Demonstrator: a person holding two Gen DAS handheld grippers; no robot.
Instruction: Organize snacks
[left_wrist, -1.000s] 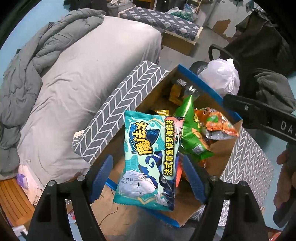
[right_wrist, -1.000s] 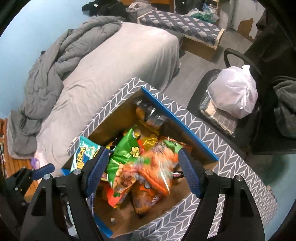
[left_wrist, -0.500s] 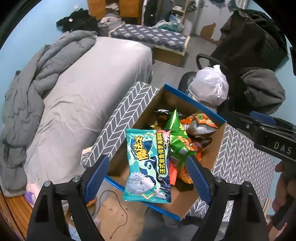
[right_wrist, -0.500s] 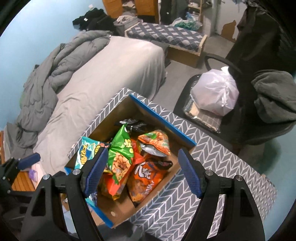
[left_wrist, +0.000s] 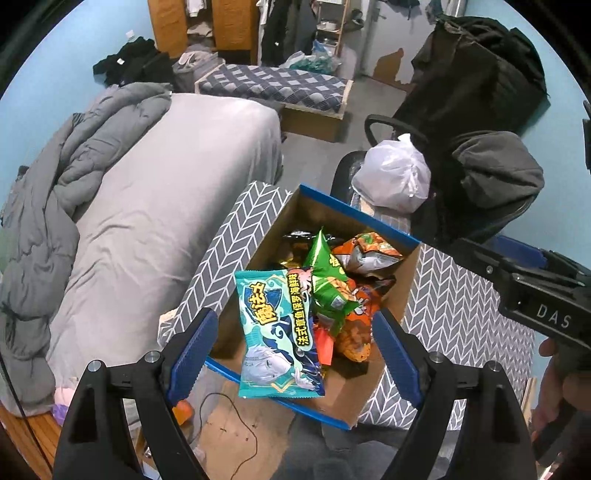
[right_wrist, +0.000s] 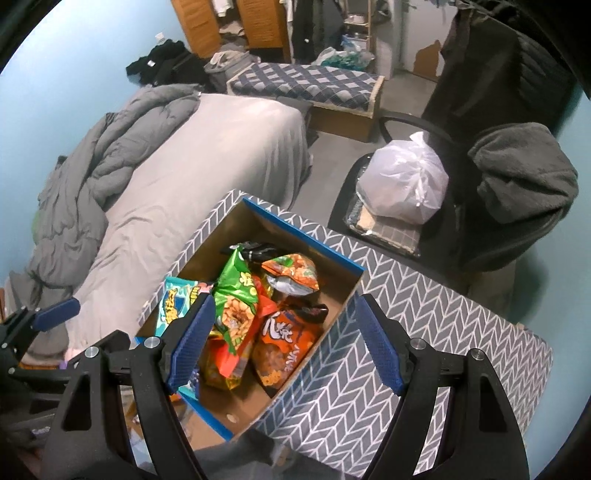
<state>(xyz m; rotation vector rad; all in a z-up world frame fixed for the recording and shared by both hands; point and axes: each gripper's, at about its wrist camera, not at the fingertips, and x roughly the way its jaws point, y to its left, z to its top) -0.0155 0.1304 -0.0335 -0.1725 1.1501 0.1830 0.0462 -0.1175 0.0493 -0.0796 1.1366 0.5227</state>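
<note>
Fingers (left_wrist: 192, 350) apart, empty | teal snack bag (left_wrist: 279, 332) lengthwise, overhanging box (left_wrist: 354, 212) rim

- The left hand-held gripper (left_wrist: 291, 347) hangs over the cardboard box (left_wrist: 397, 291), its blue pads wide apart with nothing gripped between them.
- A teal snack bag (left_wrist: 277, 336) lies across the box's near rim.
- A green bag (left_wrist: 327, 284) and orange bags (left_wrist: 364, 251) fill the box behind it.
- To the left is a grey bed (left_wrist: 155, 206).
- To the far right, a white plastic bag (left_wrist: 393, 179) sits on a chair.
- The right hand-held gripper (left_wrist: 535, 291) enters from the right edge.
</note>
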